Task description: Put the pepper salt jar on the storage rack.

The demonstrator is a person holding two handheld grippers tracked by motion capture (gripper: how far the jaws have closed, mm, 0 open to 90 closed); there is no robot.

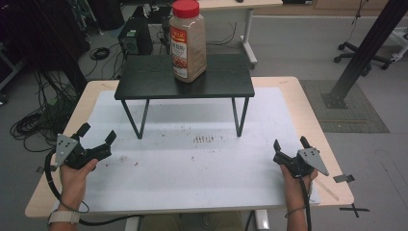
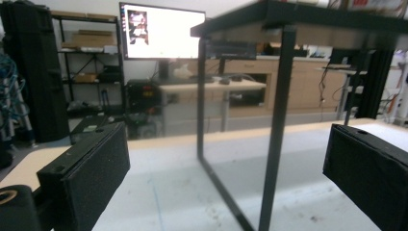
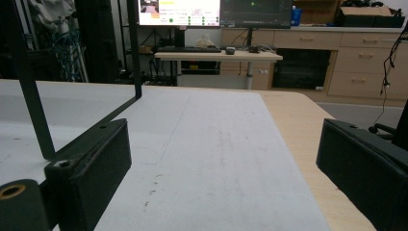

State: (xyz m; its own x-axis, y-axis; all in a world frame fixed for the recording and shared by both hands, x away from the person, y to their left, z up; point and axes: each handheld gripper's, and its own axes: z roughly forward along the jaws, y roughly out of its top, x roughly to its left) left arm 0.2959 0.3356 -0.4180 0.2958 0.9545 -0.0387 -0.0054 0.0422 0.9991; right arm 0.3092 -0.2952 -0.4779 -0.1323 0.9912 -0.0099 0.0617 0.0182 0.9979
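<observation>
A big spice jar (image 1: 187, 41) with a red lid and brown contents stands upright on a small black stand (image 1: 144, 79) at the far middle of the table. My left gripper (image 1: 97, 133) rests low at the front left, open, nothing between its jaws. My right gripper (image 1: 290, 144) rests at the front right, also open and holding nothing. In the left gripper view the wide-apart jaws frame the black stand's legs (image 2: 276, 139), with the left gripper's midpoint (image 2: 226, 178) over bare mat. In the right gripper view the right gripper (image 3: 223, 173) looks across the mat, a stand leg (image 3: 29, 82) at its left.
A white mat (image 1: 192, 159) covers the wooden table (image 1: 308, 110); it carries small reddish stains and a dark mark (image 1: 203, 139) near the middle. Cables (image 1: 33, 120) lie on the floor at left, a black post base (image 1: 337, 98) at right.
</observation>
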